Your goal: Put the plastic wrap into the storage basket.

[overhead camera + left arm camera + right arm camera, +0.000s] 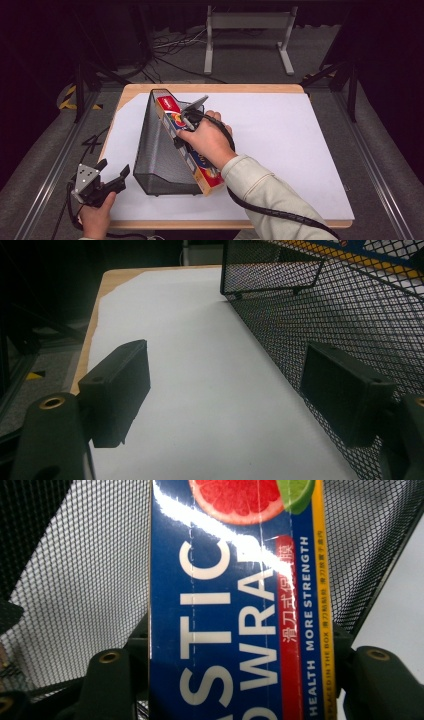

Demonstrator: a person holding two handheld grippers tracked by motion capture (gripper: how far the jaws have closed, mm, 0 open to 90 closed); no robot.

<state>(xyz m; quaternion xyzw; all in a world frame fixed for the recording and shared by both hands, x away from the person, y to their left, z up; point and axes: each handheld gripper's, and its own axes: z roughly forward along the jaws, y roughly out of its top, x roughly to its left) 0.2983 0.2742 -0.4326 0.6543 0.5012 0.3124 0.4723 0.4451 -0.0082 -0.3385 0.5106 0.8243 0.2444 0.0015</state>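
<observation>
Obstacles: black mesh file holder on the left half of the white sheet, lying on its side; long plastic wrap box slanting along its right edge, clamped between the right gripper's jaws with the right hand over it.

Left gripper, jaws apart, at the sheet's near-left corner, just beside the mesh wall.

Free room: right half of the sheet, bare; a strip of sheet left of the holder.

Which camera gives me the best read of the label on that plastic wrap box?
The right gripper view: the plastic wrap box sits close up between the right gripper's fingers, lettering legible. The high view shows its whole length leaning in the mesh file holder, print too small. The left gripper view catches only a corner edge.
</observation>
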